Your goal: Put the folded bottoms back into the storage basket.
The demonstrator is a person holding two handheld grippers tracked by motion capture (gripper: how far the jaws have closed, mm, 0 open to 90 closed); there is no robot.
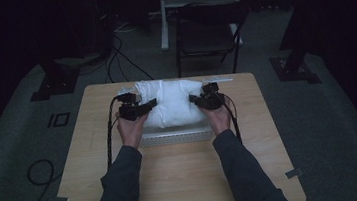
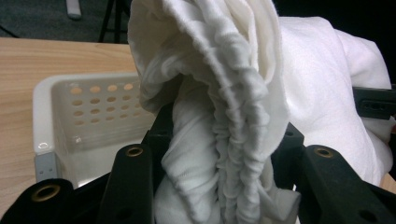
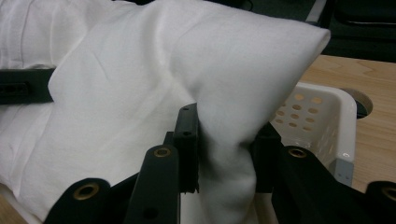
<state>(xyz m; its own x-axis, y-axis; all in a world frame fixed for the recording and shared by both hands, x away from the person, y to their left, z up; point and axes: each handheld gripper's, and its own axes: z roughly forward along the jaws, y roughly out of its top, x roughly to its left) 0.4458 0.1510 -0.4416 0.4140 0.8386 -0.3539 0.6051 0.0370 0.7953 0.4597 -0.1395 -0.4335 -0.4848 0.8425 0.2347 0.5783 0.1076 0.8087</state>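
High view shows the wooden table [image 1: 175,181] bearing a white perforated basket [image 1: 175,135] under a bulky white cloth [image 1: 169,104], which could snag the rim and spill over, since left gripper [image 1: 148,106] and right gripper [image 1: 197,100] each clamp only a bunched end.

- basket [image 1: 175,137]: mostly hidden under the white cloth [image 1: 169,104], only the near rim shows
- basket's inside: can't see what's under the cloth
- cloth in the left gripper view: cut off by the top edge
- chair [image 1: 207,32] behind the basket: too dark to tell details
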